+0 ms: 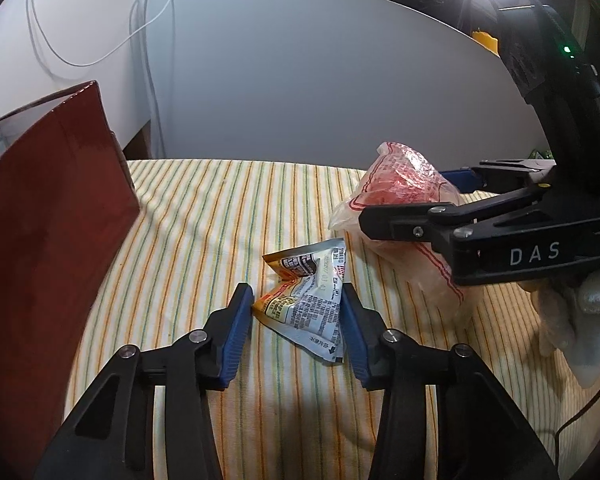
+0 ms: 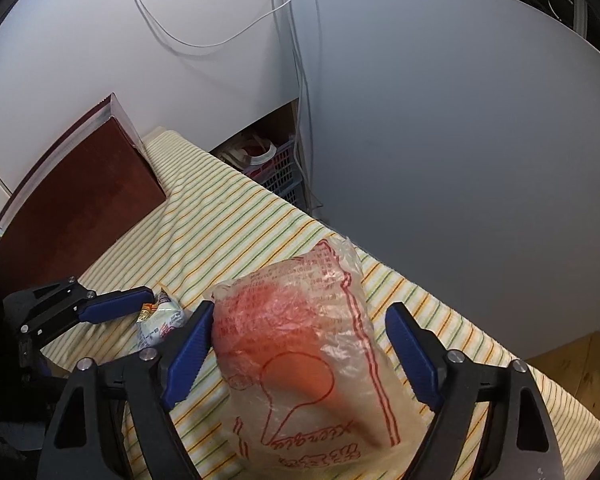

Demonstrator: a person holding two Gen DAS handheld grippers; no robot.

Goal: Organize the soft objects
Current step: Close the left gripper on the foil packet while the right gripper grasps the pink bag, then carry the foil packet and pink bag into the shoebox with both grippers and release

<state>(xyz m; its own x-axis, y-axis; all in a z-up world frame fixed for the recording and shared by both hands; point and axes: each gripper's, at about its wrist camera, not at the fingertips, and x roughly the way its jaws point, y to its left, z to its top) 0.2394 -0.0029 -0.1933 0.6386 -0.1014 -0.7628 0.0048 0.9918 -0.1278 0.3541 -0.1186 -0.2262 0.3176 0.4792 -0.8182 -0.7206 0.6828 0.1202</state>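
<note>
Covering table, striped cloth (image 1: 188, 216), white wall (image 2: 460, 120)

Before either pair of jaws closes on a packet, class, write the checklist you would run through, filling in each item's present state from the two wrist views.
1. Left gripper straddles the crumpled printed foil sachet: ok, a pad on each side.
2. Left jaws open: ok.
3. Right gripper straddles the translucent plastic bag with red print: ok, jaws open; left pad at the bag, right pad apart.
4. The two packets are apart, so one lift will not drag the other: cannot tell, edges look close.
5. Dark red paper bag stands upright on the striped cloth: ok.
6. Red bag's mouth open: cannot tell.
</note>
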